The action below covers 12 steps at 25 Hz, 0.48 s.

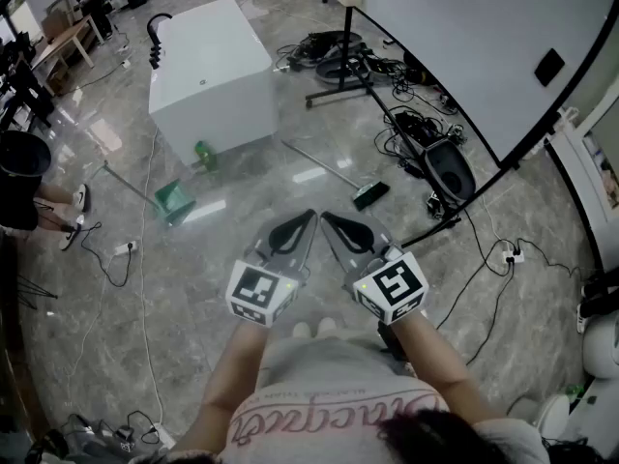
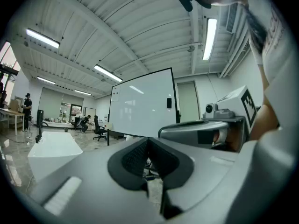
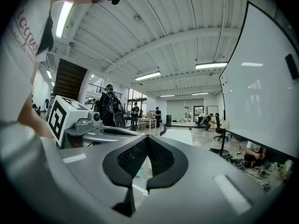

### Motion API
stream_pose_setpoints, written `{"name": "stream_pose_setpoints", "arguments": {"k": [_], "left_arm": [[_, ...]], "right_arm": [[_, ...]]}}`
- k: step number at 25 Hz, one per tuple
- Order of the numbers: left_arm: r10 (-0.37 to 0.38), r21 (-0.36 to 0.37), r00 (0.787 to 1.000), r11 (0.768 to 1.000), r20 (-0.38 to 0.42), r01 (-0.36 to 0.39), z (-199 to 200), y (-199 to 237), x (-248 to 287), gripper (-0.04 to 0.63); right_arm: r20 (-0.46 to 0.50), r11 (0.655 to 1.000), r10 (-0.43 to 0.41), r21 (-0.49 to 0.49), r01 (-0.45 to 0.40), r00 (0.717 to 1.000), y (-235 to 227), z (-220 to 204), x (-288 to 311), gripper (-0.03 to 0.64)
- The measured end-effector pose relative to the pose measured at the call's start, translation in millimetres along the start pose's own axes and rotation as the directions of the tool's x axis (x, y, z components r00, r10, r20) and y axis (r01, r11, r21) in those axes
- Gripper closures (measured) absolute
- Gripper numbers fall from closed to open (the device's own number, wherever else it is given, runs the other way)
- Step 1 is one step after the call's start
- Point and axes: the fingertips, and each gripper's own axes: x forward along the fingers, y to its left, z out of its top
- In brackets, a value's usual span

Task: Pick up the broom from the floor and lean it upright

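The broom [image 1: 334, 170] lies flat on the marble floor, its thin handle running up-left from a dark head [image 1: 370, 195]. In the head view both grippers are held side by side in front of the person, above the floor and short of the broom. My left gripper [image 1: 311, 215] is shut with nothing in it; its tips meet in the left gripper view [image 2: 148, 139]. My right gripper [image 1: 325, 217] is also shut and empty, as the right gripper view [image 3: 148, 138] shows. The two grippers' tips nearly touch each other.
A white cabinet [image 1: 213, 71] stands beyond the broom. A green dustpan [image 1: 174, 202] lies to the left. A large whiteboard [image 1: 474, 46] on a wheeled stand fills the right, with cables [image 1: 416, 129] and a black fan [image 1: 449, 168] beneath it. A person [image 1: 21, 187] stands far left.
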Motion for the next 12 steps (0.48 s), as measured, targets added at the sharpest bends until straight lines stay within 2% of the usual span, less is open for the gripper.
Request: {"name": "stream_pose_setpoints", "arguments": {"k": [12], "left_arm": [[0.021,-0.004,1.0,1.0,0.001,-0.021,0.0,8.6,12.3,0.597]], "right_arm": [[0.024,1.0,0.018,0.019,-0.018,1.0,-13.3,0.8,5.7,0.617]]}}
